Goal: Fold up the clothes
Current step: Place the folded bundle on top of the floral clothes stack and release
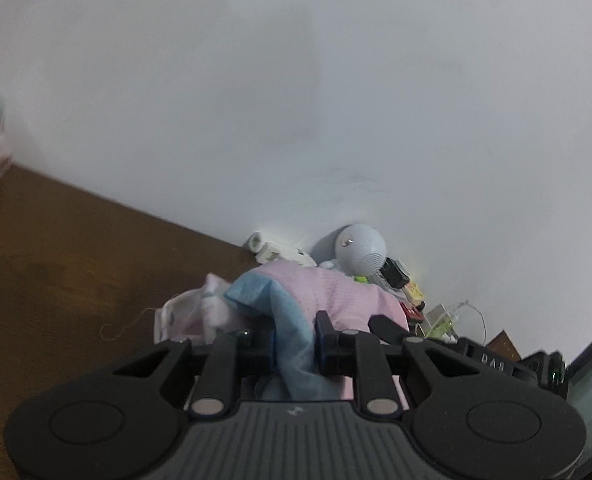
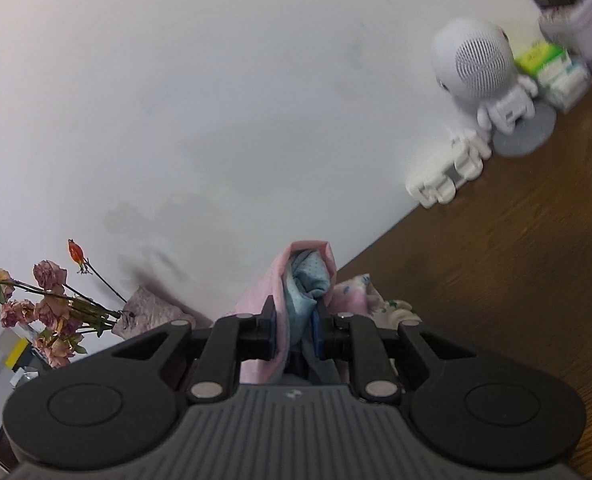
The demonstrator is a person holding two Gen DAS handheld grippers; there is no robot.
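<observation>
Spanning the lower part of both views: a dark brown wooden tabletop (image 1: pixel 56 248), backed by a plain white wall (image 1: pixel 296 80), giving a flat bed for folding. Bunching up across the middle: a pink dotted knit garment with a light blue fabric panel (image 1: pixel 336 292), raised off the wood and hanging between the two tools, seemingly being carried by two points of one edge so a fold can be laid over. Lying underneath on the table: a white floral-printed cloth (image 1: pixel 180 312), probably waiting its turn. Standing at the wall, well apart from the work: a white round-headed robot figurine with a mesh face (image 2: pixel 476 64), beside it a white plastic clip-like object (image 2: pixel 444 176), and off to the other side a bunch of dried pink flowers (image 2: pixel 44 300). Clenching on the blue panel: the left gripper (image 1: pixel 296 344), pads pressing the fabric from both sides. Clamping pink and blue layers together: the right gripper (image 2: pixel 294 330), jaws nearly closed with cloth pinched between, keeping the layers from slipping apart while aloft
</observation>
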